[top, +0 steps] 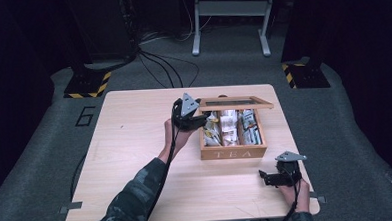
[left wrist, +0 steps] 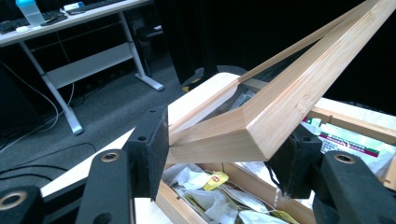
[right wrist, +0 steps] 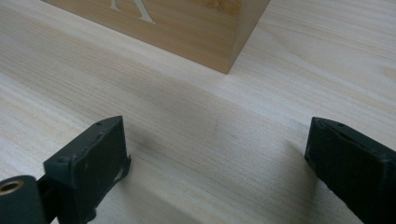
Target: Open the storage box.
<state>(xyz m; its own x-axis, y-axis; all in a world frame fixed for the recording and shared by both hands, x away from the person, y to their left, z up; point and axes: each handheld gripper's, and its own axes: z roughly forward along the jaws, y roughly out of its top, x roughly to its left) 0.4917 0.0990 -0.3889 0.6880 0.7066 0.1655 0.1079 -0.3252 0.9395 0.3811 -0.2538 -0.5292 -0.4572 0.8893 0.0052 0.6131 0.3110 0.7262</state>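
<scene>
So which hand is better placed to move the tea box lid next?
Left. The left gripper already has the lid corner between its jaws, while the right gripper rests open on the table, away from the tea box.

Overhead light falls on the pale wooden bench [top: 136, 158], bright against a near-black room and dim grey carpet. The high view is soft and low in detail. In the right gripper view, the black padded tongs [right wrist: 219, 172] cast soft shadows on the wood, and near parts blur slightly.

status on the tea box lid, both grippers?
Left gripper straddles raised lid corner, pads closing in. Right gripper open, idle on table. Tea box open, nothing blocking.
</scene>
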